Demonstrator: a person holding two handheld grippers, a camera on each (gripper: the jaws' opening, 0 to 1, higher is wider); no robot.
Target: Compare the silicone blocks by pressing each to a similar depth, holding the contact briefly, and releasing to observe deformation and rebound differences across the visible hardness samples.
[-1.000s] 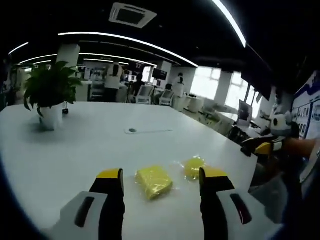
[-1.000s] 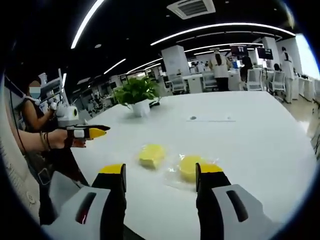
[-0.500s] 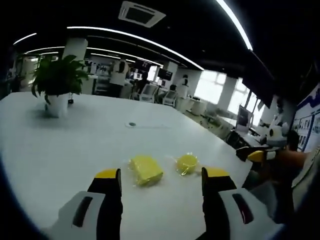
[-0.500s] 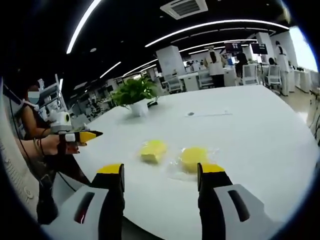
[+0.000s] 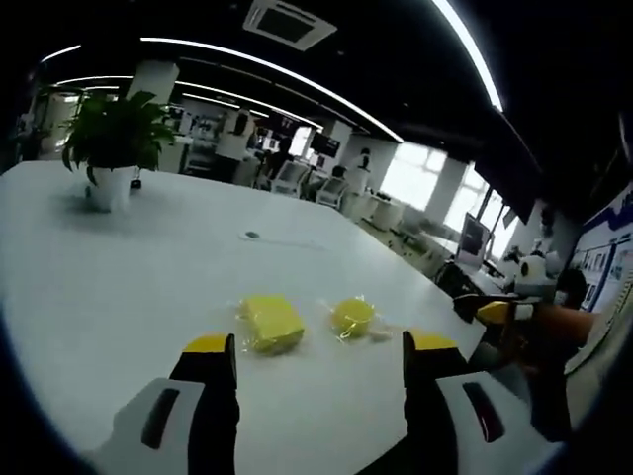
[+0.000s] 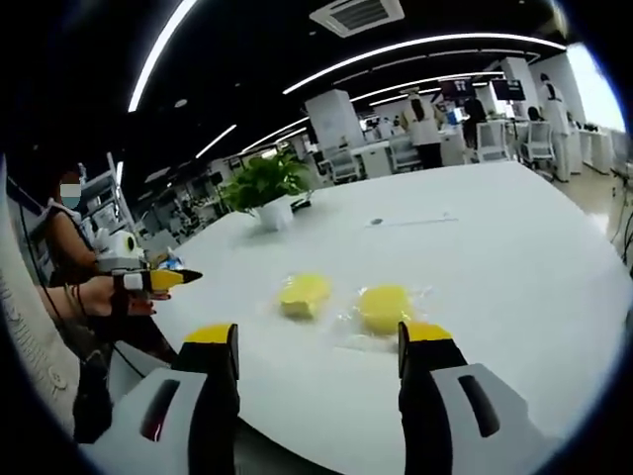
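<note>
Potted plant (image 5: 111,148) on white table (image 5: 119,267); office chairs (image 6: 539,146) behind, ceiling vent (image 6: 356,14) overhead

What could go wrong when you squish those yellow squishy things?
Both yellow blocks, the square one and the round one, lie loose in clear wrappers on the smooth white table, so a press might make them slide. They also sit near the table's edge, so one might get pushed off.
</note>
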